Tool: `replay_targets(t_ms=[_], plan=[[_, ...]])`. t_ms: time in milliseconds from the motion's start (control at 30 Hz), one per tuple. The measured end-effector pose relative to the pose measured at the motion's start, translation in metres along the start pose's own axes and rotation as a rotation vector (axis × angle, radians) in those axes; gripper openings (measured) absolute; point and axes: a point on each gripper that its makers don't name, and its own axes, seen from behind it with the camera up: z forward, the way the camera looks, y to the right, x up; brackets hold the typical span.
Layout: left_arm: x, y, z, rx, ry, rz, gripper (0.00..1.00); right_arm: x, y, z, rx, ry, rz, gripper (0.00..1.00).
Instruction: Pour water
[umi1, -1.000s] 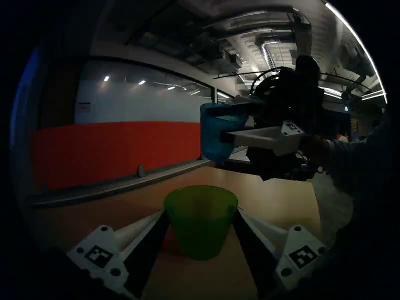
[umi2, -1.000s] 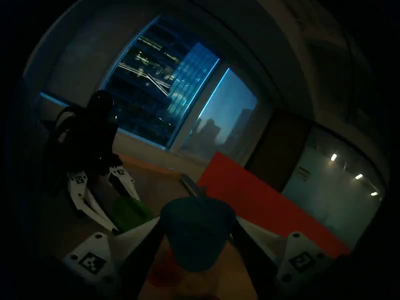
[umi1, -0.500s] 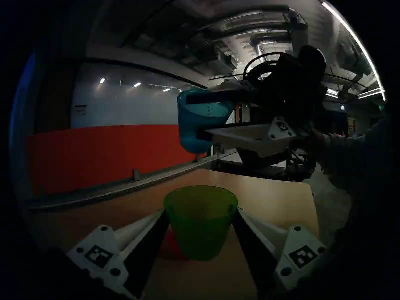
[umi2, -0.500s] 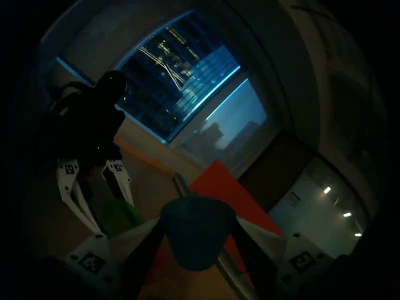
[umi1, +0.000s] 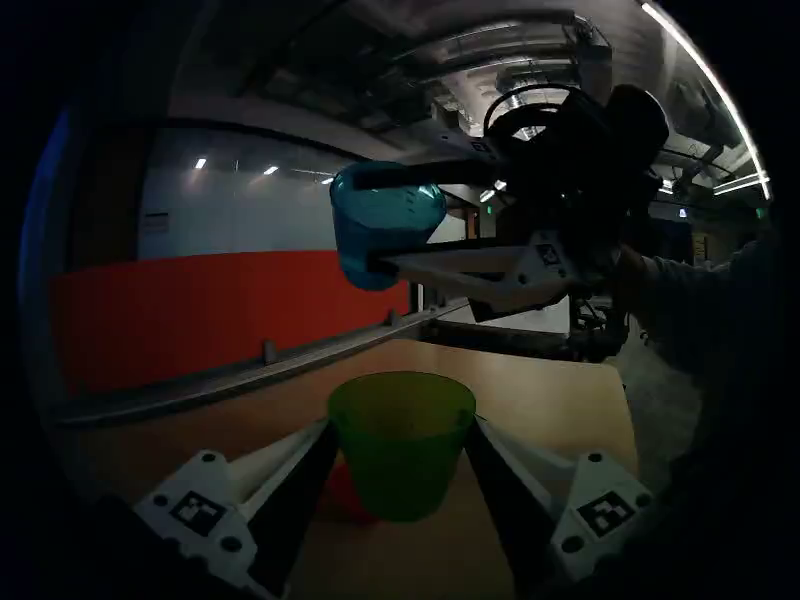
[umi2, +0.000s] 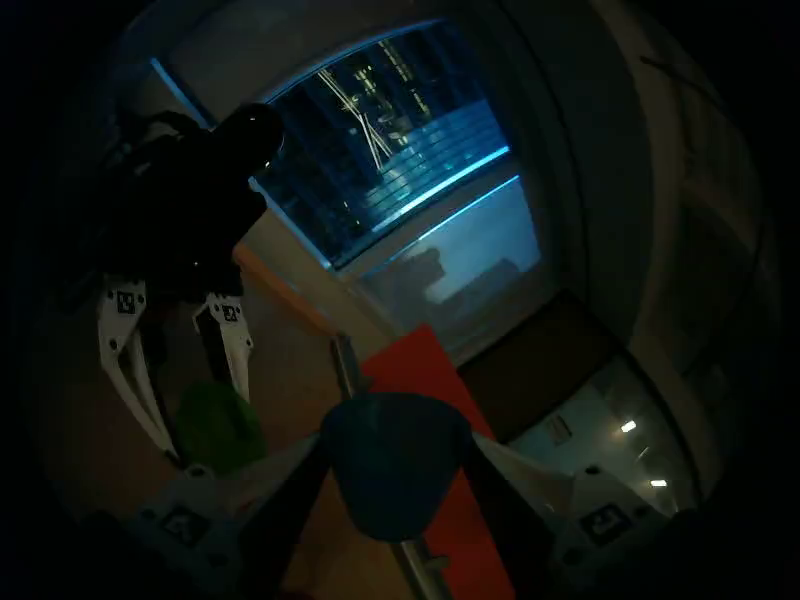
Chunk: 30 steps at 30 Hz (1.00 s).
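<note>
Gripping a green cup with both fingers pressed to its sides, the left gripper is closed to the cup's width. It sits low over a wooden table, well back from the far edge; whether the cup rests on the wood cannot be told. The right gripper, on a person's sleeved arm, clamps a blue cup likewise. That cup is tilted in the air, above and beyond the green one. The room is dim.
</note>
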Motion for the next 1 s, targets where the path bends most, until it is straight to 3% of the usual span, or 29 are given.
replay_targets(t_ms=[500,1000], plan=[[0.006,0.001,0.001,-0.006,0.011,0.010,0.86,-0.002,0.008,0.007,-0.014,-0.026,-0.176,0.93],[0.007,0.003,-0.001,-0.009,0.015,0.012,0.85,0.006,0.022,0.010,-0.041,-0.026,-0.262,0.93]])
